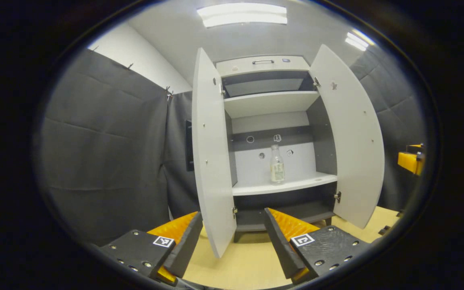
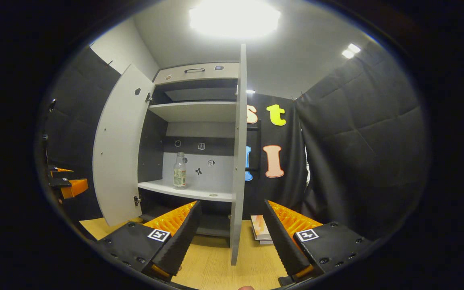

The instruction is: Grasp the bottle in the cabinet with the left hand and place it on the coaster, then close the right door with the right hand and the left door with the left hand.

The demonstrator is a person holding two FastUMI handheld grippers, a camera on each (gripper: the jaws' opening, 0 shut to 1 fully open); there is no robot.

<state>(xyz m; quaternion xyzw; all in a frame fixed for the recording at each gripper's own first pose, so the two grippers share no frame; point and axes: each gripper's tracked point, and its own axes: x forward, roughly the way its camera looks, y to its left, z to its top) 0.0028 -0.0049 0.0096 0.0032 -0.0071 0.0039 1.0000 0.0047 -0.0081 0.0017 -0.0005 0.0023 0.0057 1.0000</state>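
Cabinet (image 1: pixel 268 104) doors stood wide open on a pale wooden table (image 1: pixel 236 266), showing a dark interior with white shelves. On the lower shelf (image 1: pixel 292 184) a clear bottle (image 1: pixel 277 164) with a pale label stood upright, near the shelf's middle and a little back from its front edge, touching nothing else. In the right gripper view the same bottle (image 2: pixel 179 170) sat toward the left end of that shelf, close to the dark side wall.

In the left gripper view the left door (image 1: pixel 212 153) hung open with its lower corner reaching down between the fingers of the left gripper (image 1: pixel 232 237), and the right door (image 1: pixel 351 137) swung out to the other side. The left gripper was spread wide, holding nothing, well apart from the bottle and low in front of the cabinet's base. At the right edge of that view part of the other gripper (image 1: pixel 410 160) showed.

In the right gripper view the right door (image 2: pixel 238 153) was seen edge-on, its bottom edge dropping between the fingers of the right gripper (image 2: pixel 232 237), which was likewise spread and empty. A small stack of books (image 2: pixel 261 230) lay on the table just beyond that door, near the booth wall. The left gripper (image 2: pixel 69 186) appeared at the far left edge, beside the open left door (image 2: pixel 119 153).
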